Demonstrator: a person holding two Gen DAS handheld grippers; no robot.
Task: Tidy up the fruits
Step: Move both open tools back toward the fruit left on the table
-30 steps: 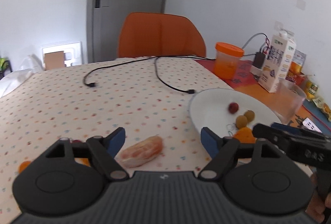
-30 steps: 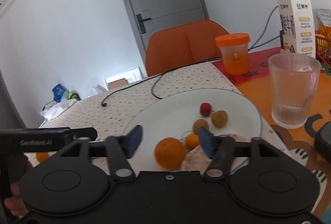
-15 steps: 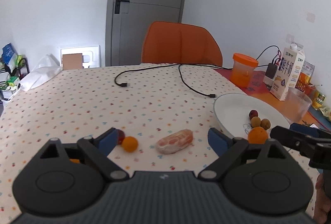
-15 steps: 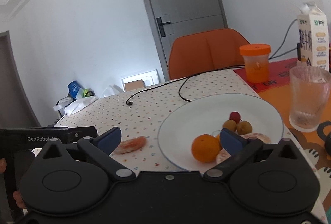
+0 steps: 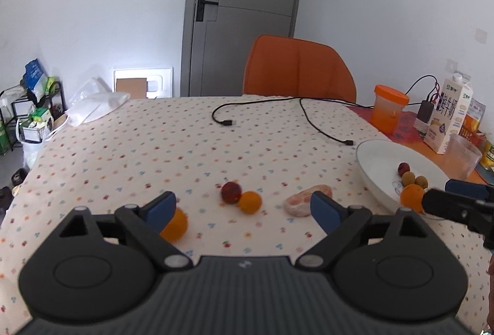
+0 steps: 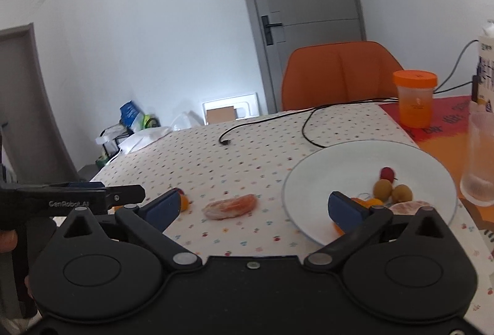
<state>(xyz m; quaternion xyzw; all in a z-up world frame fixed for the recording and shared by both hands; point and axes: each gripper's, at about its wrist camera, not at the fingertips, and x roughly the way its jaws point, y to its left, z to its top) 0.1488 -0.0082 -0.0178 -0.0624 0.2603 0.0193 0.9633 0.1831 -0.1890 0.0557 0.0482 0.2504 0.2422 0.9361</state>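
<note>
Tablecloth (image 5: 185, 149): dotted, fruit scattered
Peeled segment (image 5: 304, 200): long axis crosswise, ahead, beside left claw's (image 5: 244, 208) right finger; nearer it
Left claw: open, empty
Right claw (image 6: 262, 205): open, empty

Home dining room, clothed table (image 5: 191, 149), chair (image 5: 298, 69)

The tabletop (image 5: 154, 149) is covered with a cream cloth with small coloured dots. On the cloth lie a dark red fruit (image 5: 231, 192) touching a small orange (image 5: 250, 202), another orange (image 5: 175, 225) nearer, and a peeled pink segment (image 5: 304, 201). A white plate (image 6: 336, 162) stands to the right. A black cable (image 5: 311, 118) lies across the far part. On the far right, on an orange mat (image 6: 438, 137), stand an orange-lidded cup (image 6: 415, 98), a ribbed glass (image 6: 481, 159) and a milk carton (image 5: 447, 115).
</note>
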